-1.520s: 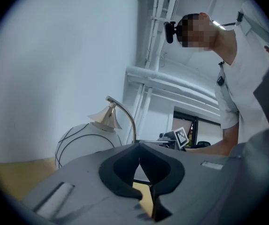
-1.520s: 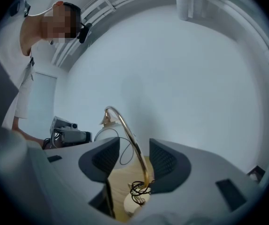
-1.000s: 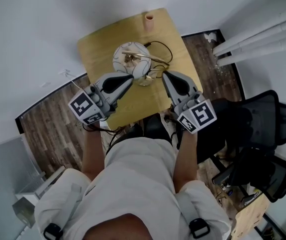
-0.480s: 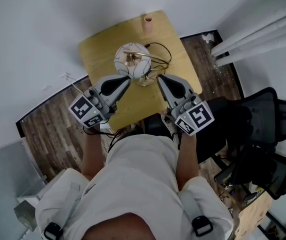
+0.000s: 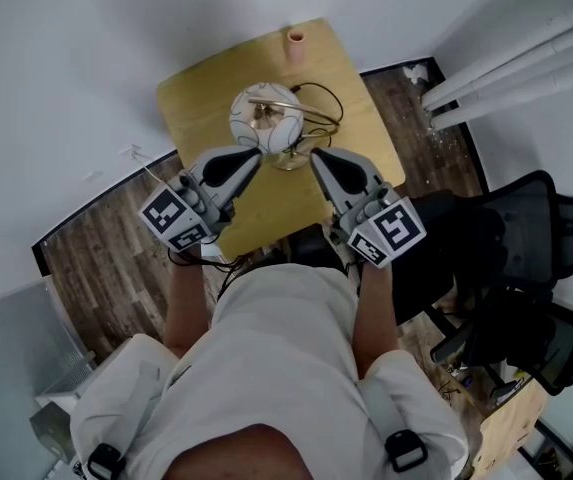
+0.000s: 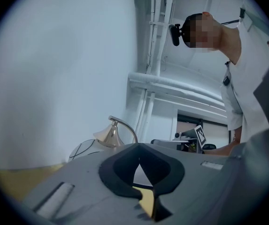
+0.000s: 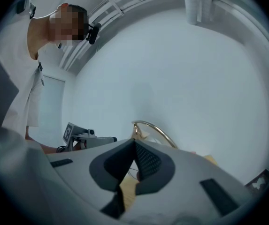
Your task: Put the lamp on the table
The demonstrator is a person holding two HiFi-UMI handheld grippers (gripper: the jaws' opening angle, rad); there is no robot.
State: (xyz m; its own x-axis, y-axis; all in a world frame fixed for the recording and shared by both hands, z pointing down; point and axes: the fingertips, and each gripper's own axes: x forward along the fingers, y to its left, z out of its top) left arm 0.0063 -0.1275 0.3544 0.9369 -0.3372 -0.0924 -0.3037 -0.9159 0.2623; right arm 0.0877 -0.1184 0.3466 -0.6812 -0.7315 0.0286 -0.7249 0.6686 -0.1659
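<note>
The lamp (image 5: 266, 118), a white globe shade with a brass curved neck and round base, stands on the small wooden table (image 5: 206, 98) with its black cord looping to the right. My left gripper (image 5: 254, 156) is shut and empty, its tip just below and left of the shade. On the other side my right gripper (image 5: 316, 156) is shut too, empty, near the lamp's base. The brass neck (image 6: 120, 125) and the shade show over the closed jaws in the left gripper view. In the right gripper view the brass arc (image 7: 155, 130) rises behind the closed jaws.
A small orange cup (image 5: 295, 38) stands at the table's far edge by the white wall. A black office chair (image 5: 526, 268) is at the right, over dark wood flooring. White pipes (image 5: 516, 73) run along the right wall.
Both grippers have drifted slightly up and inward toward the lamp; the right one moved a little left. The lamp has stayed where it was.
</note>
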